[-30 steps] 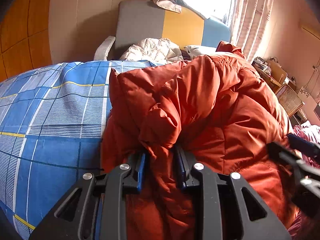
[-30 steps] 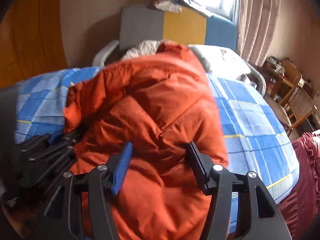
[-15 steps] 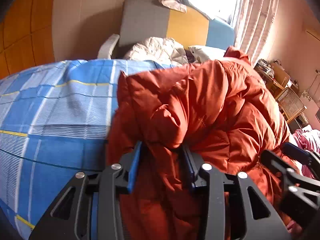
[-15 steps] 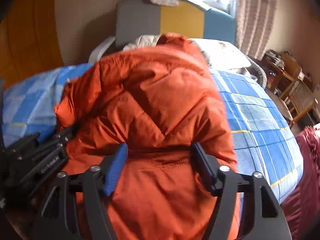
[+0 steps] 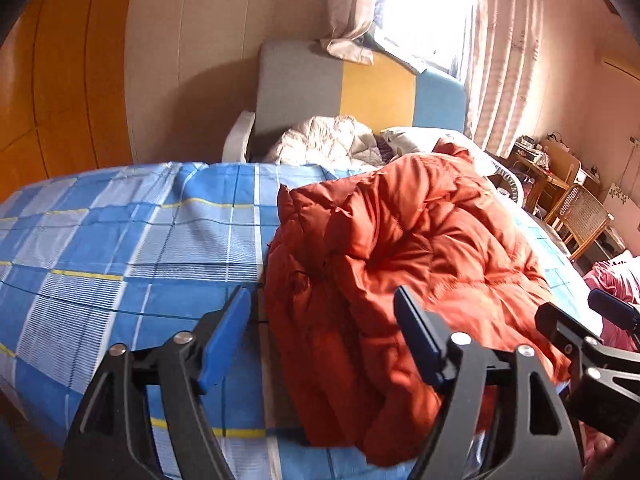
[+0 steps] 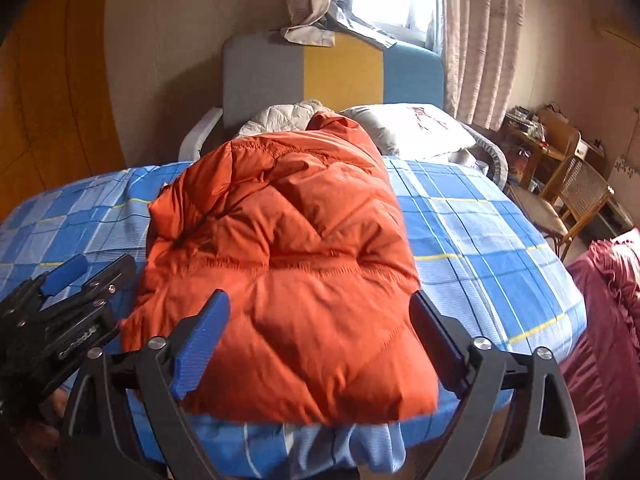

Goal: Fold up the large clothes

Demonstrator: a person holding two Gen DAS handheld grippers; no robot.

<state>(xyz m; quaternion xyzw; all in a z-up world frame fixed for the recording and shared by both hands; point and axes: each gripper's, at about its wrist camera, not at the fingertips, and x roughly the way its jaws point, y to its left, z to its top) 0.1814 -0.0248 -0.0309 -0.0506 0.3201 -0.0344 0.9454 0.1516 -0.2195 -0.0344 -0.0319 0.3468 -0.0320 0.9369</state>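
We see the orange puffer jacket (image 6: 280, 264) lying folded in a bundle at the near edge of the bed (image 6: 480, 240), on its blue checked sheet. Our left gripper (image 5: 324, 320) and right gripper (image 6: 320, 320) are both spreading wider, their pads clear of the fabric, gripping nothing.

jacket (image 6: 296, 240): orange | bedsheet (image 6: 480, 240): blue-white plaid, yellow lines | headboard (image 6: 332, 76): grey, yellow, blue panels
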